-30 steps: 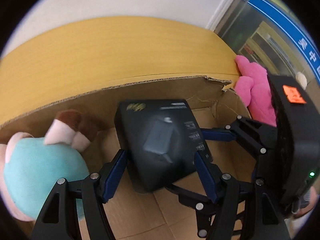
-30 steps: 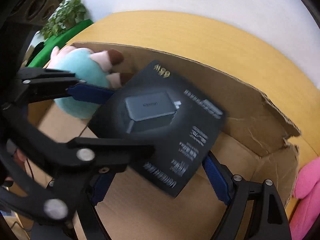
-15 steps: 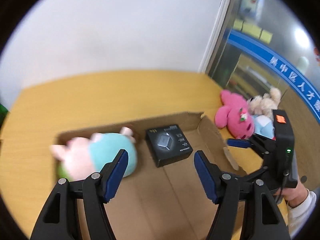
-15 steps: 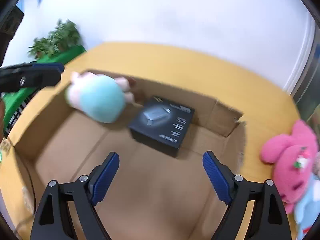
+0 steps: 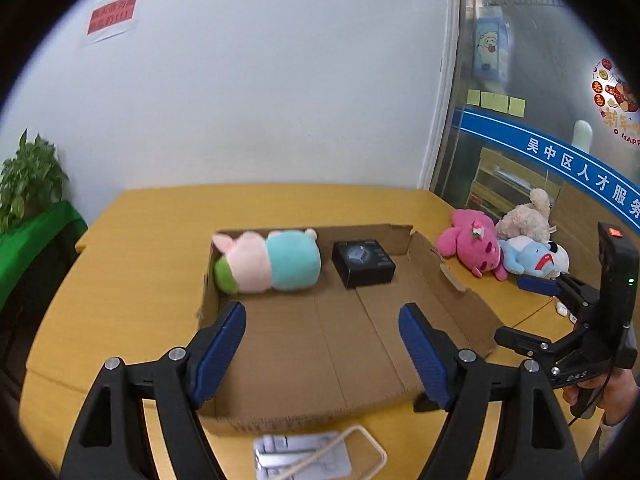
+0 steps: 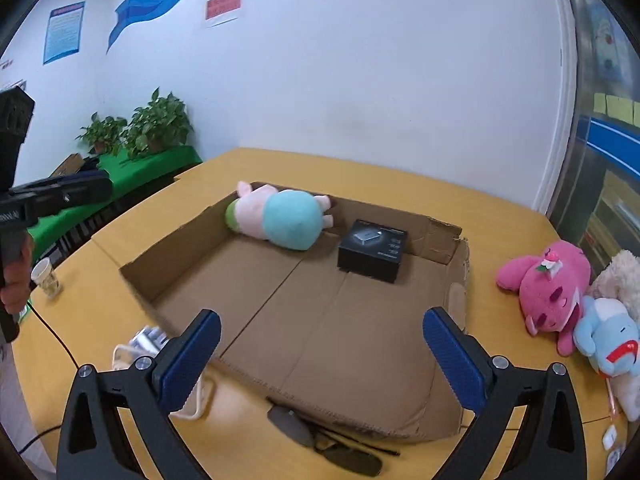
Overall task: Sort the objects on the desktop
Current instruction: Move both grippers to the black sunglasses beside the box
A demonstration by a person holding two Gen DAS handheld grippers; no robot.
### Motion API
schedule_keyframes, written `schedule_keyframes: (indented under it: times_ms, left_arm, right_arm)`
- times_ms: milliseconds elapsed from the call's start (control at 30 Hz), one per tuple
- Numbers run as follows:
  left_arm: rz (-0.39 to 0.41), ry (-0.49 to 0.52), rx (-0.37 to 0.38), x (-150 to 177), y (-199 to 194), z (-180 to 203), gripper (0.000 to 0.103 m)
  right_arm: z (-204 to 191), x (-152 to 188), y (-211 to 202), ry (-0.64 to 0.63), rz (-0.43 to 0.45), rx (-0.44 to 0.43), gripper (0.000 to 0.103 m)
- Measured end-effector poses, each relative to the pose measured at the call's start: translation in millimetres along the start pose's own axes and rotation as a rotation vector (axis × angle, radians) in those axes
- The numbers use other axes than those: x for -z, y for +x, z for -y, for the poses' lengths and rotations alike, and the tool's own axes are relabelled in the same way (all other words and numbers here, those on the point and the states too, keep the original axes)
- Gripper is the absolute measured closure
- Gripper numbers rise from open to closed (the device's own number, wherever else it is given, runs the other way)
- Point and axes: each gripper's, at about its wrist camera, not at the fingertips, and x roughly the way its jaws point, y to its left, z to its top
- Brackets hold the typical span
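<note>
A shallow cardboard box (image 5: 460, 292) (image 6: 180, 248) lies open on the yellow table. Inside at the far side lie a teal and pink plush (image 5: 272, 262) (image 6: 284, 218) and a black charger box (image 5: 363, 263) (image 6: 373, 254). My left gripper (image 5: 322, 346) is open and empty, above the box's near edge. My right gripper (image 6: 320, 354) is open and empty, above the box's near part. The right gripper also shows in the left wrist view (image 5: 538, 284), and the left gripper shows at the left edge of the right wrist view (image 6: 60, 192).
A pink plush (image 5: 474, 244) (image 6: 548, 284), a beige plush (image 5: 526, 218) and a blue and white plush (image 5: 534, 256) (image 6: 608, 336) lie right of the box. A clear packet (image 5: 304, 454) and dark glasses (image 6: 332, 444) lie before it. A paper cup (image 6: 46, 278) stands left.
Both grippers let go of the black charger box, which now rests in the cardboard box. Both have pulled back and up, away from the box.
</note>
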Motion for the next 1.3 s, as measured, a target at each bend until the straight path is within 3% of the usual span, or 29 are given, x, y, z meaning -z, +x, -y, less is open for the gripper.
schedule_keyframes:
  times_ms: [133, 167, 200, 233, 267, 333, 367, 400, 467, 600, 767, 900, 1000, 1200, 1300]
  left_arm:
    - [0.022, -0.049, 0.013, 21, -11, -1, 0.026]
    - [0.017, -0.057, 0.025, 25, -11, -1, 0.042]
    - [-0.002, -0.063, 0.043, 29, -10, -1, 0.067]
    - [-0.032, -0.074, 0.060, 33, -6, -2, 0.075]
    - [-0.049, -0.086, 0.061, 36, -4, -4, 0.077]
    - [-0.060, -0.106, 0.041, 44, -2, -6, 0.076]
    - [-0.071, -0.118, 0.029, 48, 0, -8, 0.063]
    - [-0.088, -0.133, 0.019, 52, 2, -8, 0.041]
    - [-0.099, -0.172, 0.016, 63, 3, -12, 0.027]
    - [-0.158, -0.195, 0.026, 83, 15, -11, 0.027]
    - [-0.225, -0.200, 0.068, 103, 28, -3, 0.027]
    - [-0.249, -0.184, 0.084, 108, 34, 4, 0.027]
    - [-0.252, -0.180, 0.099, 109, 34, 5, 0.027]
    - [-0.276, -0.177, 0.127, 116, 37, 6, 0.027]
    - [-0.300, -0.174, 0.157, 120, 43, 11, 0.027]
  right_arm:
    - [-14, 15, -17, -0.033, -0.001, -0.004, 0.001]
    - [-15, 19, -19, -0.036, -0.003, 0.000, 0.001]
    - [-13, 23, -21, -0.038, -0.007, -0.004, 0.004]
    - [-11, 27, -22, -0.035, -0.010, -0.013, 0.010]
    - [-7, 33, -23, -0.030, -0.018, -0.023, 0.011]
    - [4, 48, -24, -0.010, -0.042, -0.048, 0.010]
    - [10, 57, -22, -0.002, -0.054, -0.060, 0.009]
    - [17, 67, -18, 0.007, -0.081, -0.071, 0.009]
    - [30, 88, -5, 0.022, -0.153, -0.072, 0.007]
    - [54, 127, 34, 0.054, -0.307, -0.098, 0.007]
    - [69, 149, 64, 0.144, -0.333, -0.179, 0.007]
    - [66, 151, 75, 0.138, -0.315, -0.225, 0.007]
    - [56, 150, 72, 0.127, -0.331, -0.271, 0.012]
    - [-4, 166, 34, 0.008, -0.375, -0.457, 0.016]
    - [-17, 165, 16, -0.047, -0.336, -0.413, 0.016]
